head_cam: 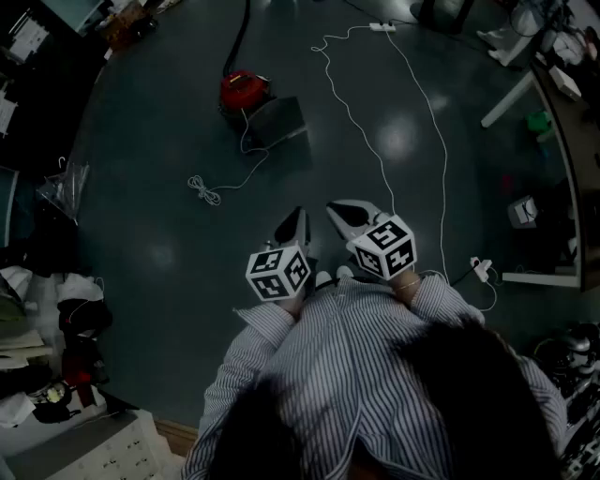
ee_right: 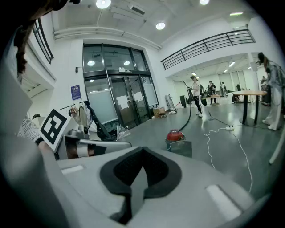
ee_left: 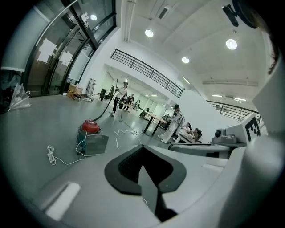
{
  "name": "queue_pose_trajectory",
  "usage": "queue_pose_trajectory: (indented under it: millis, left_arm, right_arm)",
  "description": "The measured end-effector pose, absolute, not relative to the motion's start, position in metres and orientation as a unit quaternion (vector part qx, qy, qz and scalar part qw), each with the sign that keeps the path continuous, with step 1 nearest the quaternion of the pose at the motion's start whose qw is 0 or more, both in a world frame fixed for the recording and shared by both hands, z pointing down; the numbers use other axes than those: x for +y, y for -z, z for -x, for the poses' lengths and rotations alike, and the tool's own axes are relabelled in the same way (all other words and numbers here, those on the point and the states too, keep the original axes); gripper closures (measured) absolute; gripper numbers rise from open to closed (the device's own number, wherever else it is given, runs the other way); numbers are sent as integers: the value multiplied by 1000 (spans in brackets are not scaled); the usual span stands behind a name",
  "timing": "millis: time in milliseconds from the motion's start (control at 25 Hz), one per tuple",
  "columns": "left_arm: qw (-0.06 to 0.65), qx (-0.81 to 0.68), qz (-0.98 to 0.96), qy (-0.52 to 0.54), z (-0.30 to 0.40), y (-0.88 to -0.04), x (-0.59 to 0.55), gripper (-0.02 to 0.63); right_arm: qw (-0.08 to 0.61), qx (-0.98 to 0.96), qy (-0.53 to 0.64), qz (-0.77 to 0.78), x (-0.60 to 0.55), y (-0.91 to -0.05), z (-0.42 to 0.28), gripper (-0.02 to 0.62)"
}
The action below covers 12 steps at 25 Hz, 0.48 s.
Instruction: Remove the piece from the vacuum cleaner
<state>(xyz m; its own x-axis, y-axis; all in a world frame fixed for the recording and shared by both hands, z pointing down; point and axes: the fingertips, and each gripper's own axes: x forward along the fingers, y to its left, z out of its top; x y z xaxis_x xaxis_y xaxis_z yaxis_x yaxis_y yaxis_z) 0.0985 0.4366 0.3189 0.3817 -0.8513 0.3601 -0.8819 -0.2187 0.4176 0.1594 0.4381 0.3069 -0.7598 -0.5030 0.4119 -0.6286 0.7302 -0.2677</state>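
Vacuum cleaner with a red top stands on the dark floor, well ahead of the person and well apart from the 2 grippers. A grey, flat-sided piece sits against its near side, touching it. A black hose runs from the vacuum cleaner toward the far edge of the head view. A thin white cord trails from the vacuum cleaner and ends in a small coil nearer the person. A longer white cable snakes across the floor on the right, up to a power strip. The left gripper and right gripper are held side by side just in front of the person's striped shirt, both tilted slightly down toward the vacuum cleaner. Each claw is fully closed with nothing in it.
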Motion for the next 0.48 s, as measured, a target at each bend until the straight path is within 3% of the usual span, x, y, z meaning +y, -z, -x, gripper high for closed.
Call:
queue_pose_trajectory:
  millis: [480]
  left_arm:
    - [293,-558,-776,-25,-104,-321,425,603]
  right_arm:
    - [162,-918,-199,-301,427,-310,-165,594]
